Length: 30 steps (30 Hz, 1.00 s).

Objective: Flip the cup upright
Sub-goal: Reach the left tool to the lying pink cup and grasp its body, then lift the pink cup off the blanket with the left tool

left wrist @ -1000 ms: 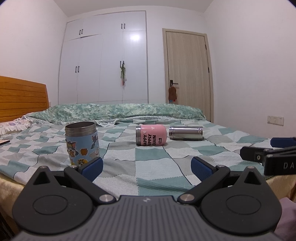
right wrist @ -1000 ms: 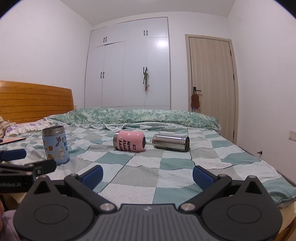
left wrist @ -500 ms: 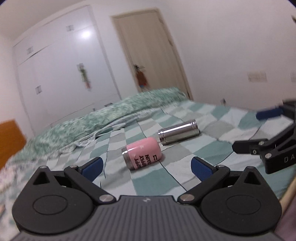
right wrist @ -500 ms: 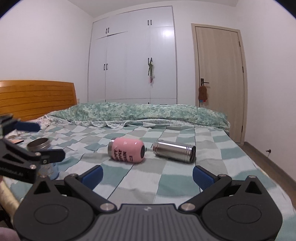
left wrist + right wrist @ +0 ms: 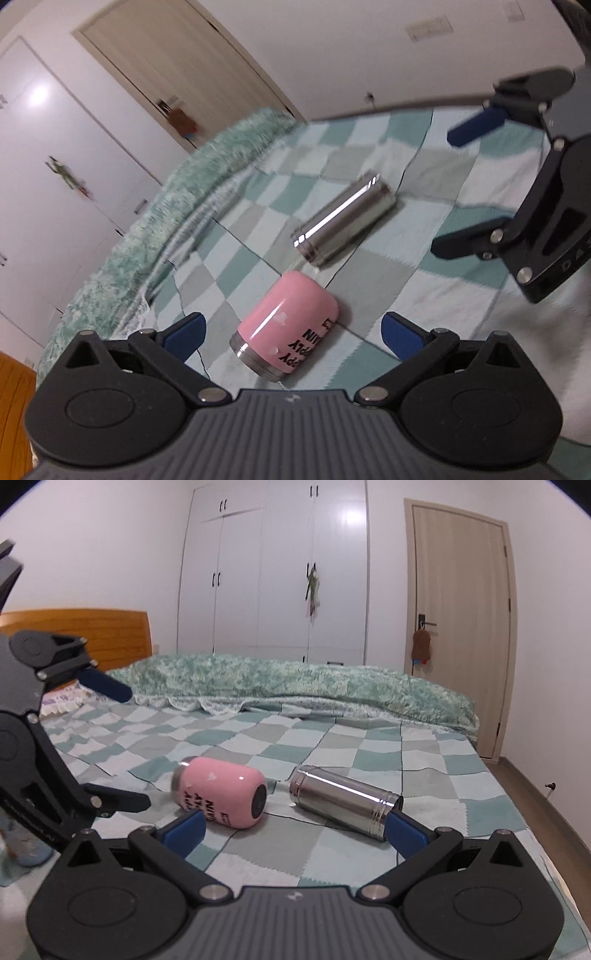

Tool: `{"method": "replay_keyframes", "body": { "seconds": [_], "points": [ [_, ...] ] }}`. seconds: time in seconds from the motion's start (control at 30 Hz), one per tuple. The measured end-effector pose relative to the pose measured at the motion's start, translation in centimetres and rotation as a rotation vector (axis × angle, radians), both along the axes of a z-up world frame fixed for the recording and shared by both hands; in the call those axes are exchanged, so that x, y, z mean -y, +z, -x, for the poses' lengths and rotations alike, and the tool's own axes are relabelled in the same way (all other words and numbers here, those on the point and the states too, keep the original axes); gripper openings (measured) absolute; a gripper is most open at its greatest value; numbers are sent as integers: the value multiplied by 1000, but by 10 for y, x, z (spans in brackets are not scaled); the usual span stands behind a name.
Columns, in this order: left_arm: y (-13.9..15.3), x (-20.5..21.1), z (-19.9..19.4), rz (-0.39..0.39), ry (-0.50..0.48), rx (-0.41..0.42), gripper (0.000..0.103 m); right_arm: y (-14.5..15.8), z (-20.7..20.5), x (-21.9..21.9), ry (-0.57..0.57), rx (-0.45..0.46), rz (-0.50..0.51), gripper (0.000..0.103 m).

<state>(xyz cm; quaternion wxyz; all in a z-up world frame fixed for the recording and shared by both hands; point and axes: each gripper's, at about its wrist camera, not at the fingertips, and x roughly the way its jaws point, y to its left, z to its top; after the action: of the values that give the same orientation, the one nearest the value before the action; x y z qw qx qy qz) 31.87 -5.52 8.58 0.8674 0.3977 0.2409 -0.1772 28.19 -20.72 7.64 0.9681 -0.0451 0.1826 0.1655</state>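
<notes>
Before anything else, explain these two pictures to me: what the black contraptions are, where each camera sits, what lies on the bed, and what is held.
A person holds a two-finger clamp in each hand; a camera on each looks forward along its blue-tipped fingers. The tilted picture comes from the left gripper, the level one from the right gripper; each also sees the other at its edge. On the checked bedspread a pink cup and a steel cup lie on their sides. Both sets of jaws are open and hold nothing.

Both grippers look alike: the left gripper (image 5: 291,330) and right gripper (image 5: 295,829) have matte black linkages, silver screws, ribbed grey bodies and blue fingertip pads (image 5: 184,827) (white lettering, partly legible).
</notes>
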Motion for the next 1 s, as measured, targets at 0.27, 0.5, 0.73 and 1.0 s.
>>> {"method": "replay_keyframes", "body": {
  "seconds": [0.27, 0.5, 0.73, 1.0],
  "points": [
    [-33, 1, -82, -105, -56, -133, 103, -16, -76, -1, 22, -93, 5, 103],
    [-60, 2, -132, -181, -91, -201, 103, -22, -120, -5, 25, -122, 37, 103],
    [-90, 1, -157, -250, -121, -283, 103, -33, -140, -6, 52, -134, 38, 103],
    [-92, 1, -151, -240, -158, -259, 94, -42, -140, -8, 64, -151, 47, 103]
  ]
}}
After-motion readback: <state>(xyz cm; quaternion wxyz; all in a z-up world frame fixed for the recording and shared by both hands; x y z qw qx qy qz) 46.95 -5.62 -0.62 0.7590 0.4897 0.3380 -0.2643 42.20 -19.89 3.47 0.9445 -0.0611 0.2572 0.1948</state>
